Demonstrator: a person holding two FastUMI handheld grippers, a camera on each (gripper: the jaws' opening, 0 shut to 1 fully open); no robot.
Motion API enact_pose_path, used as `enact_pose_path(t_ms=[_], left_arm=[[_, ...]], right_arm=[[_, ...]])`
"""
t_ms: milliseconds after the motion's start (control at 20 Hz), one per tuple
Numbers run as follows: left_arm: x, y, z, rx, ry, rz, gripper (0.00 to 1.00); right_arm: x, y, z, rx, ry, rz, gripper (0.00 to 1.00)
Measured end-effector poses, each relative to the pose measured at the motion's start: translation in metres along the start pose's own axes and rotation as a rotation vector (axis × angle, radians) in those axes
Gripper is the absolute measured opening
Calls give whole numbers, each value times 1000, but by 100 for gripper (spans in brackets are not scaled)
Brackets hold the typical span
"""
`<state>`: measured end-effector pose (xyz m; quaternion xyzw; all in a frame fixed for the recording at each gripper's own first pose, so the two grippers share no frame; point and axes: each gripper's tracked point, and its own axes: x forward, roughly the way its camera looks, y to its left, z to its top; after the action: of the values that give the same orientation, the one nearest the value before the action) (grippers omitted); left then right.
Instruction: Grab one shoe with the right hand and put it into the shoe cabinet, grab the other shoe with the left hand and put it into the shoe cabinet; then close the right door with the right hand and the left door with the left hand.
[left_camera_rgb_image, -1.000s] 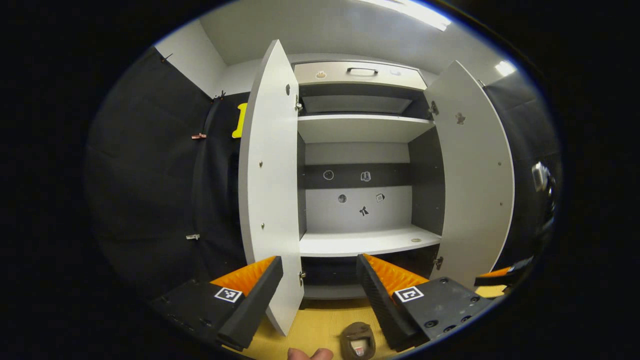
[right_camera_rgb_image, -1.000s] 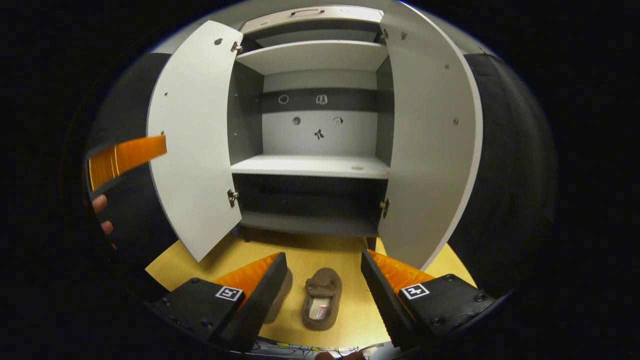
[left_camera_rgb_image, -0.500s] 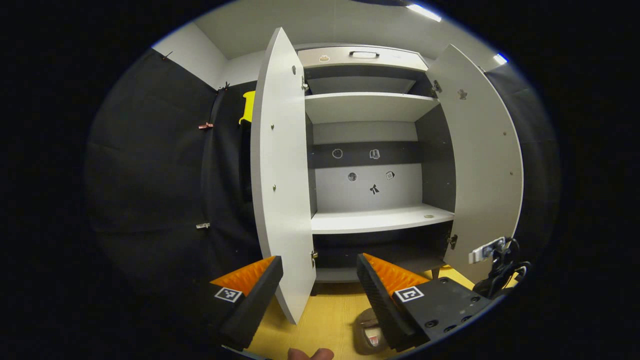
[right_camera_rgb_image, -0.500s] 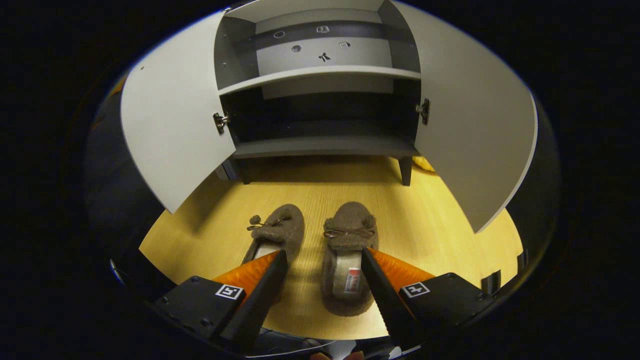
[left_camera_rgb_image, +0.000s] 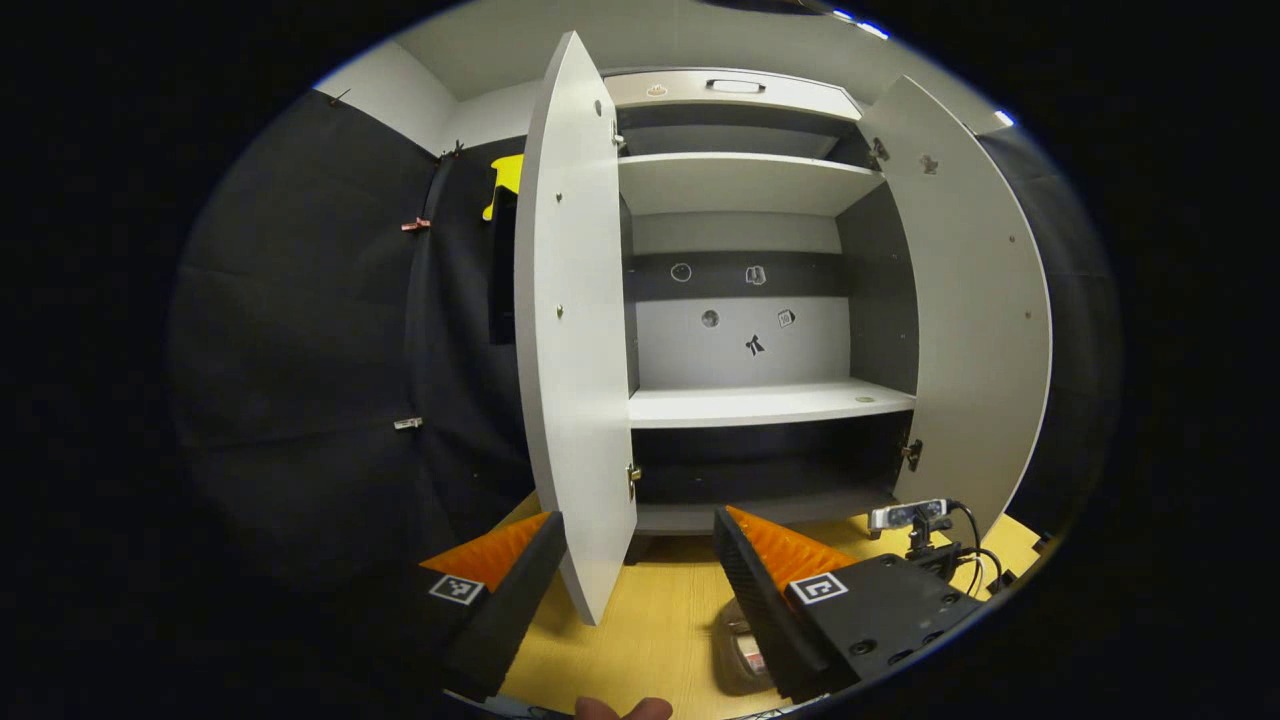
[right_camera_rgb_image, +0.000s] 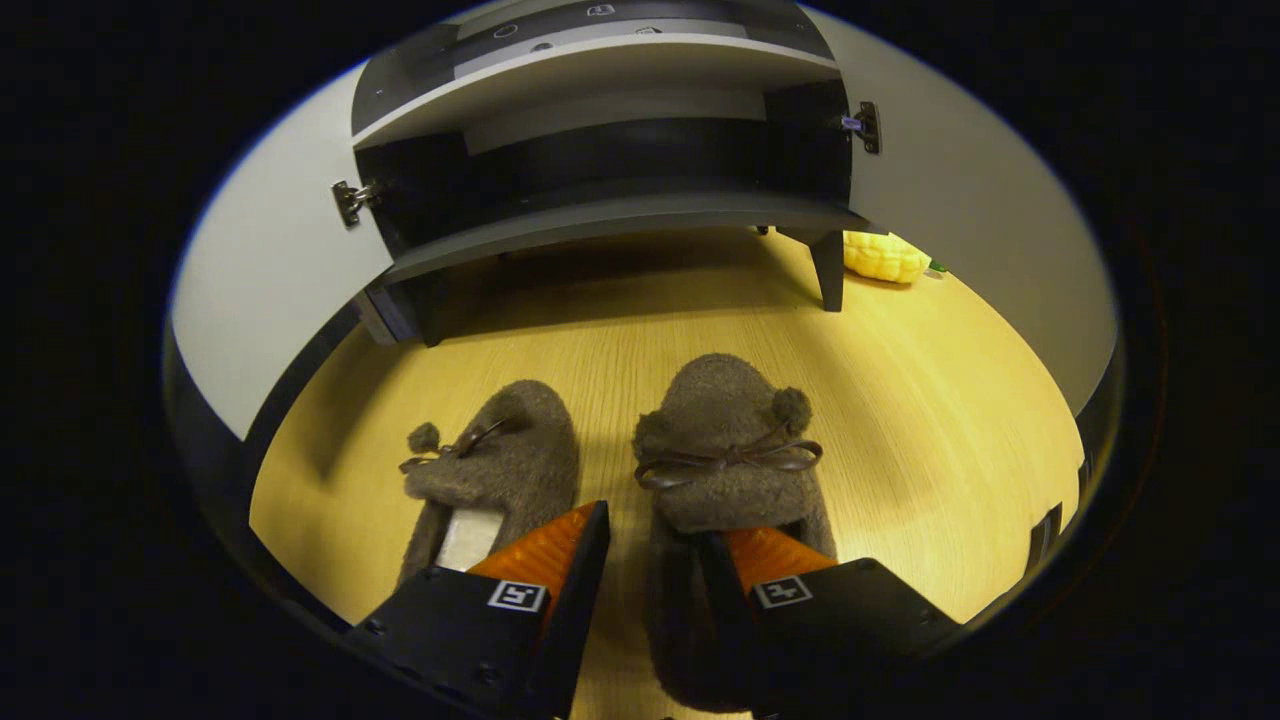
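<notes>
Right gripper (right_camera_rgb_image: 652, 545) straddles the right shoe's (right_camera_rgb_image: 728, 440) side wall — cabinet (right_camera_rgb_image: 610, 215) open.

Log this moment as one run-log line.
phase: first grasp | right tongs: astride rim of right-hand fuzzy brown slipper, grip unconfirmed | left tongs: open, empty | white shoe cabinet: both doors open

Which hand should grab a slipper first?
Right. The right gripper is already down over the right slipper, one finger inside it. The left gripper is up facing the open cabinet, holding nothing.
</notes>
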<state>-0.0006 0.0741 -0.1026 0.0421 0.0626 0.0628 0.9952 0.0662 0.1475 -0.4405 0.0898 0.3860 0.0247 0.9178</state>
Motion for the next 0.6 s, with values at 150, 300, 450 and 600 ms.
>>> enact_pose_path(t_ms=[150,300,450,600], left_arm=[[2,3,-12,17,31,5,95],[3,4,-19,15,49,8,95],[6,1,-21,8,59,5,95],[9,-3,-20,11,58,-8,95]], right_arm=[[11,-6,16,61,-33,-56,39],[17,-9,21,78,-40,-56,25],[7,-15,24,76,-33,-61,10],[-20,-20,36,92,-33,-44,10]])
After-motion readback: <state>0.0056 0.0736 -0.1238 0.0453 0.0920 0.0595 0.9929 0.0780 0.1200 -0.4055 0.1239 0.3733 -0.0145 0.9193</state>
